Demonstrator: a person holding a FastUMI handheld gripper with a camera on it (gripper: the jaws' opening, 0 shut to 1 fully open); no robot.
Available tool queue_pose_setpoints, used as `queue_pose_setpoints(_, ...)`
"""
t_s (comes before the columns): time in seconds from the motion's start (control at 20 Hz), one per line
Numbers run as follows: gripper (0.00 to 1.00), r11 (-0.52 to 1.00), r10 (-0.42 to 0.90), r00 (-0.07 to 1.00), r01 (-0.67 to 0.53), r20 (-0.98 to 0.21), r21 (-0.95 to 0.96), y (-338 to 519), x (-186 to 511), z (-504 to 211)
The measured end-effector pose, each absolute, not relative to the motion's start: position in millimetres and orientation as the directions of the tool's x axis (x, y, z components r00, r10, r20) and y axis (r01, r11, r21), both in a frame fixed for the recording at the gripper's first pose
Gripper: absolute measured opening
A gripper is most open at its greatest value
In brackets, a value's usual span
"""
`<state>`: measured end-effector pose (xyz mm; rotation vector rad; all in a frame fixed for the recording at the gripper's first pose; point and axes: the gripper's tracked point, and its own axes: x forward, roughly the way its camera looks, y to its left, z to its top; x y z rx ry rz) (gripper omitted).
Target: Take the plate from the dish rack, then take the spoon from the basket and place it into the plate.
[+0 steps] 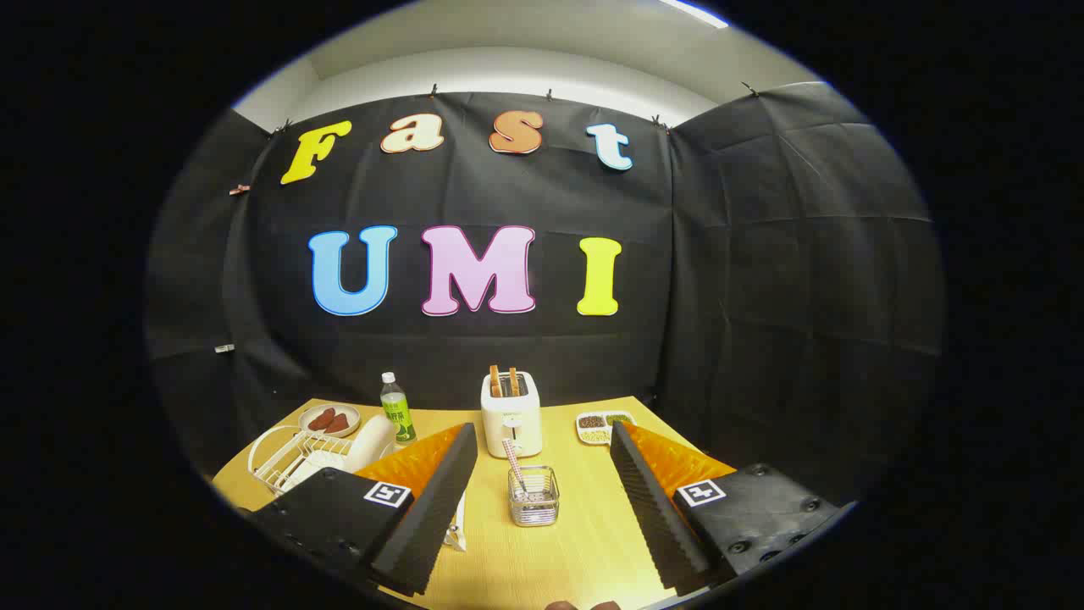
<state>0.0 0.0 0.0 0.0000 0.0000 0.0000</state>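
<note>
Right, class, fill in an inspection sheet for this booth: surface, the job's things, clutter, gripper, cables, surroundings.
Surface: yellow wooden table.
Job's things: white wire dish rack beyond one finger, a white plate standing in it; small basket between the fingers, a spoon upright inside.
Clutter: toaster with toast, green bottle, small dish of brown pieces, divided snack tray.
Gripper: gripper open, holding nothing.
Cables: nothing seen.
Surroundings: black cloth walls.

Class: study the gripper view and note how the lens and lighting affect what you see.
Gripper view: fisheye bends the table edge and walls; a ceiling light glares at top; the open gripper looms large; the basket, toaster and rack stay sharp and evenly lit.
</note>
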Motion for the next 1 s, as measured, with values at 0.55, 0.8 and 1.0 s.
queue_pose_setpoints(0.55, 0.98, 0.999, 0.038, 0.999, -0.037, -0.027, 0.007, 17.7, -4.9, -1.9)
queue_pose_setpoints(0.8, 0.98, 0.999, 0.050, 0.998, -0.050, -0.025, -0.005, 23.5, -4.2, 0.4)
queue_pose_setpoints(1.0, 0.98, 0.998, 0.064, 0.997, -0.064, -0.040, -0.008, 28.5, -5.2, -3.1)
